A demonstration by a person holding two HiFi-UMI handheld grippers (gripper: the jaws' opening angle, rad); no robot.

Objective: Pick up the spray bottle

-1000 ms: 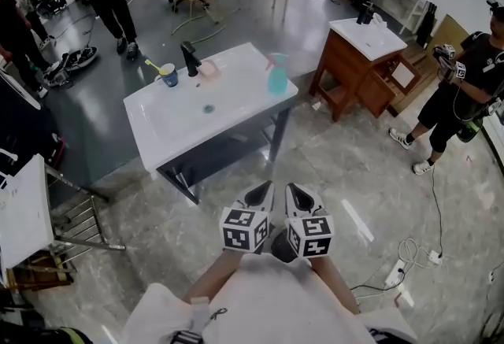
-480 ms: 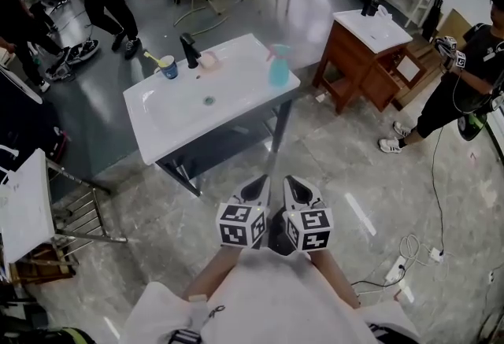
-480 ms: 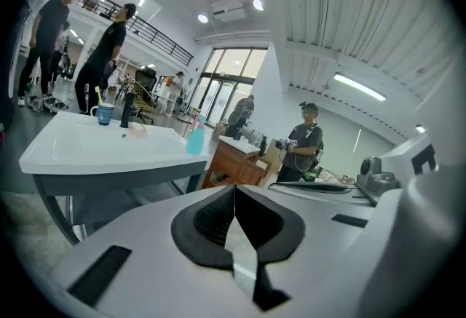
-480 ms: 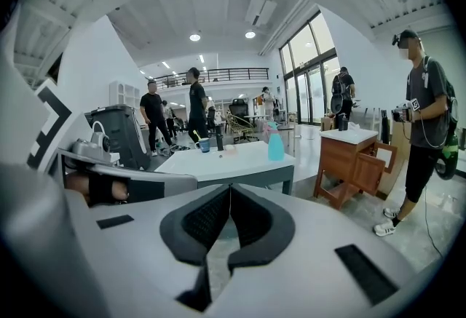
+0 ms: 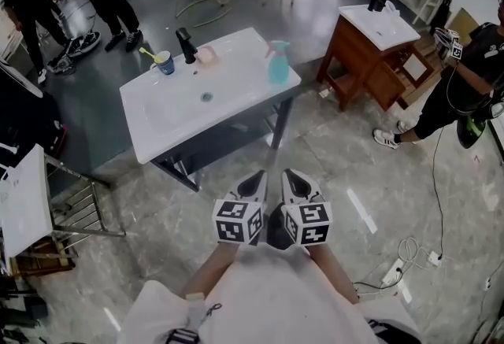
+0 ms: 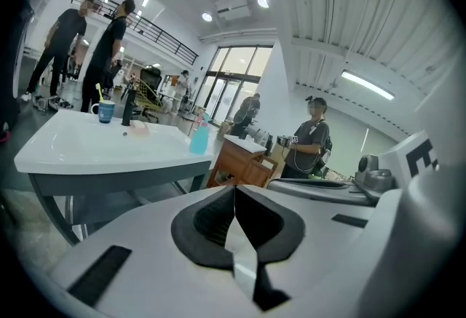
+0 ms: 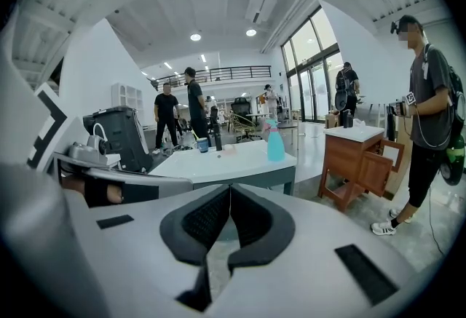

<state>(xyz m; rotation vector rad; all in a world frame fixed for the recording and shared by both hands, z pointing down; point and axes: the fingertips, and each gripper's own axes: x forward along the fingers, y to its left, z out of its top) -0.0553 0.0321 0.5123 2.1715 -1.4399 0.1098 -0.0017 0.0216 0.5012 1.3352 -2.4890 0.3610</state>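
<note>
A turquoise spray bottle (image 5: 278,62) with a pink trigger stands upright near the right front corner of the white sink top (image 5: 181,110). The left gripper view shows the spray bottle (image 6: 199,136) far ahead, and the right gripper view shows the bottle (image 7: 274,140) the same way. My left gripper (image 5: 257,179) and right gripper (image 5: 290,176) are side by side over the floor, well short of the sink, both shut with nothing between the jaws.
On the sink top stand a black faucet (image 5: 186,43), a blue cup (image 5: 164,62) with a toothbrush, and a pink soap (image 5: 206,55). A wooden cabinet (image 5: 376,47) is to the right. People (image 5: 465,75) stand around. Cables (image 5: 415,256) lie on the floor.
Both grippers have moved slightly forward toward the sink, still side by side and shut. The bottle has not moved on the sink top.
</note>
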